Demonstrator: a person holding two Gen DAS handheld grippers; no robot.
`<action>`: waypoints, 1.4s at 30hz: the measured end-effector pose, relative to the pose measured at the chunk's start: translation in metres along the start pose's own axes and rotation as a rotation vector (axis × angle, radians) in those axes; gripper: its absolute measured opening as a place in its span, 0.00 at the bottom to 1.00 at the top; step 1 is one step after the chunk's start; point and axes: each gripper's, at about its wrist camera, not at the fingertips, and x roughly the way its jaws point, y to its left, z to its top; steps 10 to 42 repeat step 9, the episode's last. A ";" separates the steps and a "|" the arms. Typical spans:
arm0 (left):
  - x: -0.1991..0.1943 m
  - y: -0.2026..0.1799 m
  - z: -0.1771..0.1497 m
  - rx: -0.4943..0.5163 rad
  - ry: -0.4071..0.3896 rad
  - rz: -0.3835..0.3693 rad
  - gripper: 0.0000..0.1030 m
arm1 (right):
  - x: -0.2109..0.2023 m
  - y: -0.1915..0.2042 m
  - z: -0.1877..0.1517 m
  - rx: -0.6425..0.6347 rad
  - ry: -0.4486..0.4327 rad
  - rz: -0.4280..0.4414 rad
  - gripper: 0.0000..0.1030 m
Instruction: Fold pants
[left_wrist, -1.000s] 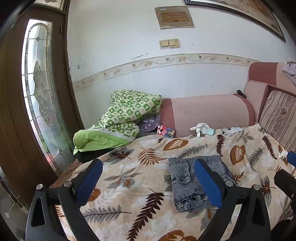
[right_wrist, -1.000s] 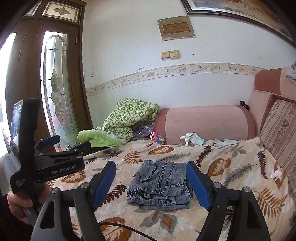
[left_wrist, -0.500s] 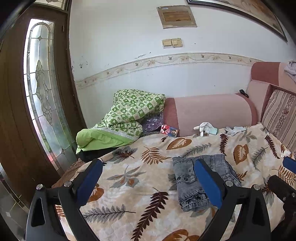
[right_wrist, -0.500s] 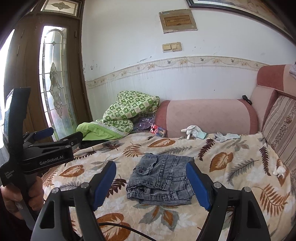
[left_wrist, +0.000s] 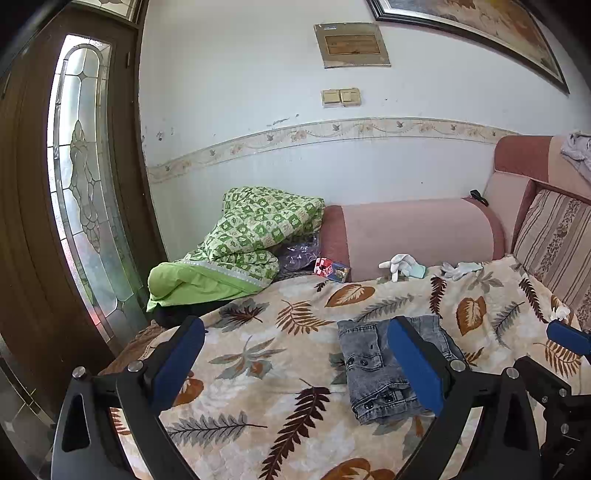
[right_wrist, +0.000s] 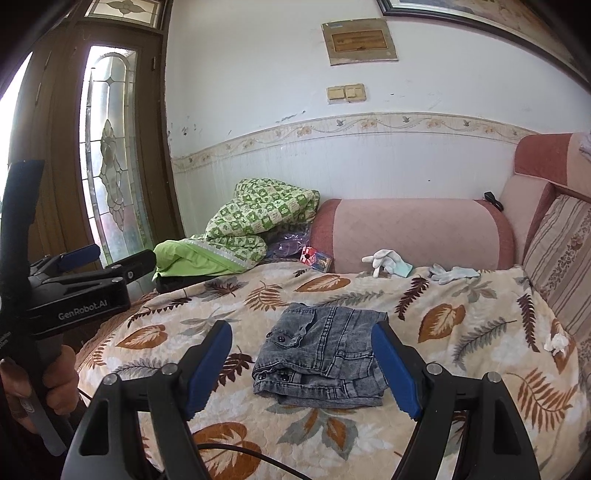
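Grey denim pants (right_wrist: 325, 354) lie folded in a compact rectangle on the leaf-print sofa cover (right_wrist: 461, 325); they also show in the left wrist view (left_wrist: 373, 369). My right gripper (right_wrist: 303, 362) is open and empty, held back above the near edge of the pants. My left gripper (left_wrist: 295, 354) is open and empty, held left of the pants and apart from them. The left gripper also shows at the left of the right wrist view (right_wrist: 110, 258). Part of the right gripper shows at the right edge of the left wrist view (left_wrist: 565, 339).
A green checked quilt (right_wrist: 258, 225) is piled at the sofa's far left. A pink bolster (right_wrist: 406, 232) runs along the back wall. White gloves (right_wrist: 384, 258) and a small red box (right_wrist: 314, 256) lie in front of it. A striped cushion (right_wrist: 561, 258) is on the right, a glass door (right_wrist: 110, 166) on the left.
Both grippers have pulled back and risen slightly, so the pants sit a little farther away. The pants have not moved.
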 end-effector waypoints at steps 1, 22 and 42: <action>-0.001 0.000 0.000 0.000 -0.002 -0.003 0.97 | 0.000 0.001 -0.001 -0.001 0.001 0.002 0.78; 0.003 -0.004 -0.001 -0.006 -0.010 -0.045 0.97 | 0.007 0.003 -0.004 -0.011 0.016 0.019 0.78; 0.003 -0.004 -0.001 -0.006 -0.010 -0.045 0.97 | 0.007 0.003 -0.004 -0.011 0.016 0.019 0.78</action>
